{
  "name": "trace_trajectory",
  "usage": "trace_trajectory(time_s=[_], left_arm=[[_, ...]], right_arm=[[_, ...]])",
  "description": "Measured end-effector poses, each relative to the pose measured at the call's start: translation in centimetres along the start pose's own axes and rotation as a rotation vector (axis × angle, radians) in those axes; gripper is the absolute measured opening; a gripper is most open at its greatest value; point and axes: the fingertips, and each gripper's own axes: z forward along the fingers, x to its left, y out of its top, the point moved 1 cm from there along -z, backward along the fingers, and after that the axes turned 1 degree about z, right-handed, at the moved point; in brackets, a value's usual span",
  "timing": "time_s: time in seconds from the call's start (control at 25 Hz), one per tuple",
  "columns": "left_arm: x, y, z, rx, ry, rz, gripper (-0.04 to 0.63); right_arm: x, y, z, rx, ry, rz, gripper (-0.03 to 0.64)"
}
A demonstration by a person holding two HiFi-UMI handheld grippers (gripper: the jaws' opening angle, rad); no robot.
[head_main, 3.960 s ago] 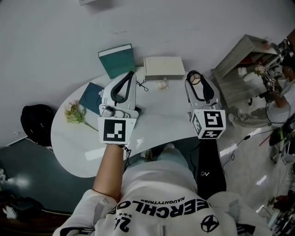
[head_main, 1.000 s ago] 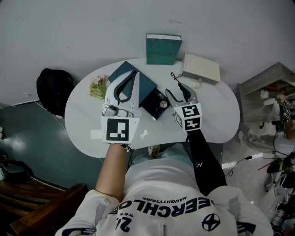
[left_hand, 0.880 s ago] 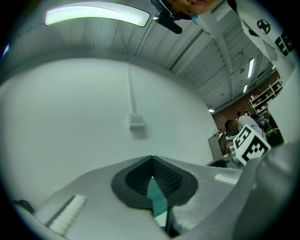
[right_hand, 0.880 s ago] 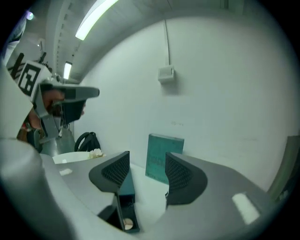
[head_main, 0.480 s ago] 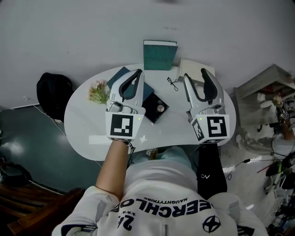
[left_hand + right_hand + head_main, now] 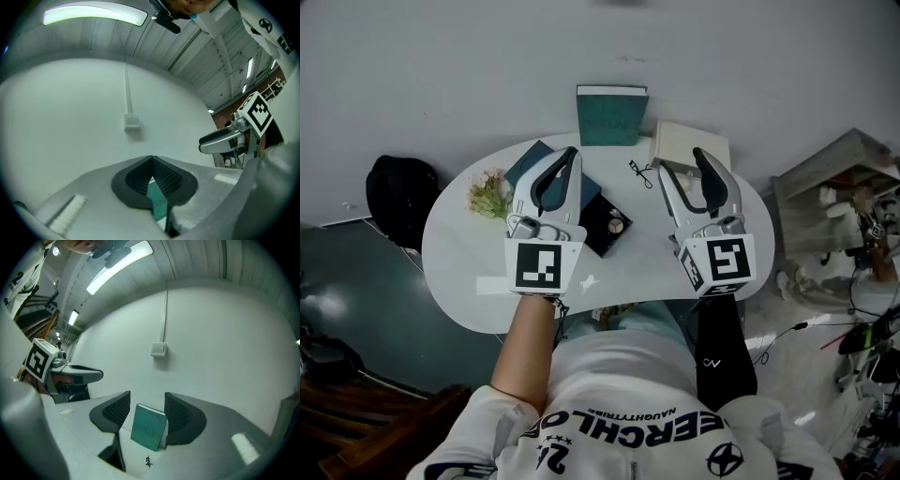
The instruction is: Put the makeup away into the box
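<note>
A black makeup compact lies open on the white table, between my two grippers. The cream box sits at the back right, partly hidden by my right gripper. That gripper hovers above the table with its jaws apart and nothing between them. In the right gripper view, the right gripper frames a teal book far behind it. My left gripper hangs left of the compact, its tips touching and empty. The left gripper view shows the left gripper shut, with the teal book beyond it.
The teal book stands against the wall. A dark blue flat cover and a small bunch of flowers lie at the left. A tiny black item rests behind the compact. A grey shelf unit stands to the right.
My right gripper has lifted up off the black compact and moved right, toward the cream box. The left gripper has hardly moved.
</note>
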Motion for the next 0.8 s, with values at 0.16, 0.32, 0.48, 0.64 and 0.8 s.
trace_trajectory(time_s=[0.16,0.32,0.48,0.64,0.8], left_arm=[[-0.3,-0.9,1.1,0.031,0.016,0.003,0.0],[-0.1,-1.1,1.8,0.045,0.046,0.017,0.0],[-0.4,-1.0,2.6,0.065,0.064,0.059,0.0],[-0.5,-1.0,3.3,0.088,0.079,0.097,0.0],[-0.8,-1.2,3.2,0.096,0.13,0.026,0.0]], right_arm=[[-0.6,-1.5,1.5,0.029,0.037,0.021,0.259],[-0.7,-2.4,3.3,0.046,0.087,0.019,0.259],[-1.5,-5.2,5.1,0.105,0.126,0.028,0.253],[-2.1,-11.2,8.0,0.234,0.168,0.038,0.253],[-1.5,-18.4,9.9,0.402,0.238,0.091,0.252]])
